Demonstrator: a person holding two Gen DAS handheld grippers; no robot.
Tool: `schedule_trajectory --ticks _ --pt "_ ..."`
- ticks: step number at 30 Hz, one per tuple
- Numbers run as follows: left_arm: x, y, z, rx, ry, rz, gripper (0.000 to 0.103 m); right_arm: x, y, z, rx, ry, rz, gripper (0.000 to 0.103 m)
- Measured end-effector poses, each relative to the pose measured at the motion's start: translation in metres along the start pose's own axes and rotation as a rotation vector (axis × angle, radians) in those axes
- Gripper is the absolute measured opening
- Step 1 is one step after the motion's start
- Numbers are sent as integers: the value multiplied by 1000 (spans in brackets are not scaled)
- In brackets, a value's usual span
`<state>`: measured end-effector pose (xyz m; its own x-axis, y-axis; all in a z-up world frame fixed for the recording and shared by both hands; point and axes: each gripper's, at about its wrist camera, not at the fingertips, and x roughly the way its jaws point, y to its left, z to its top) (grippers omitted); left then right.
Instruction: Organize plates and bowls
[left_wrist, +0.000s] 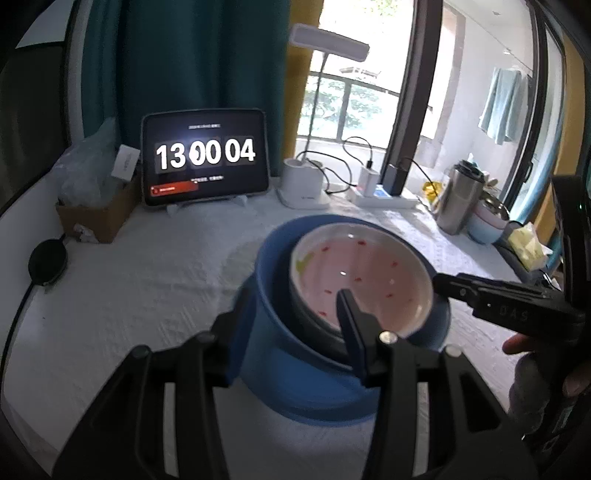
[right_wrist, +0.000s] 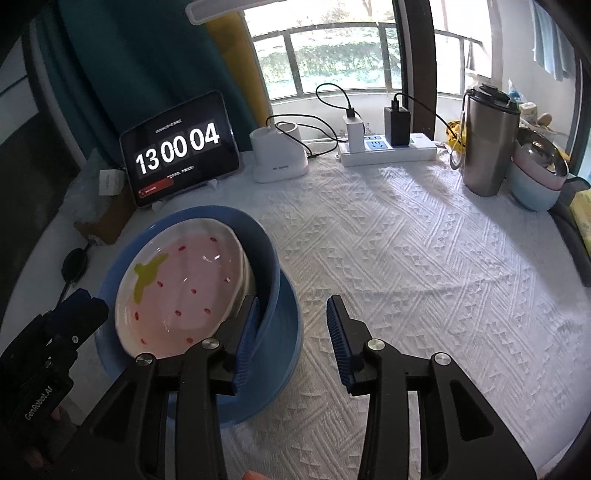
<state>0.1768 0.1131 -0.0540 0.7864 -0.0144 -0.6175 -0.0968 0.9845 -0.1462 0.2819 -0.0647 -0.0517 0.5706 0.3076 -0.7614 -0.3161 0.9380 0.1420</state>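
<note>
With strawberry plate (right_wrist: 184, 288) nested in blue bowl (right_wrist: 275, 258) | left hand-held gripper (left_wrist: 291, 314) clamping bowl wall | right hand-held gripper (right_wrist: 291, 314) wide, straddling rim | next: likely release, retreat

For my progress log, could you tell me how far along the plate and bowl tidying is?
Done: the strawberry plate lies nested in the blue bowl. In hand: the left hand-held gripper straddles that bowl's near wall; the right hand-held gripper is open at its rim. Possibly left: the pastel bowls stacked beside the steel tumbler.
</note>
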Motion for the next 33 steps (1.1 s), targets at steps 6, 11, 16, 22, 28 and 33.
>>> schedule_trajectory --ticks 6,11,16,22,28,33 --pt "-10 -12 -8 17 -4 -21 47 -14 1 -10 -23 -16 -7 55" --pt "-20 -22 -11 35 -20 -35 48 -28 -2 -17 -42 -30 -9 55" --pt "-31 -33 -14 61 -41 -51 50 -39 -5 -26 -41 -41 -15 55" --pt "-46 -42 -20 72 -62 -71 66 -55 -10 -36 -33 -65 -30 55" --pt "-58 -48 -26 70 -63 -96 77 -72 -16 -46 -18 -91 -45 55" --pt "-69 -57 -32 95 -74 -110 85 -88 -19 -56 -8 -119 -59 55"
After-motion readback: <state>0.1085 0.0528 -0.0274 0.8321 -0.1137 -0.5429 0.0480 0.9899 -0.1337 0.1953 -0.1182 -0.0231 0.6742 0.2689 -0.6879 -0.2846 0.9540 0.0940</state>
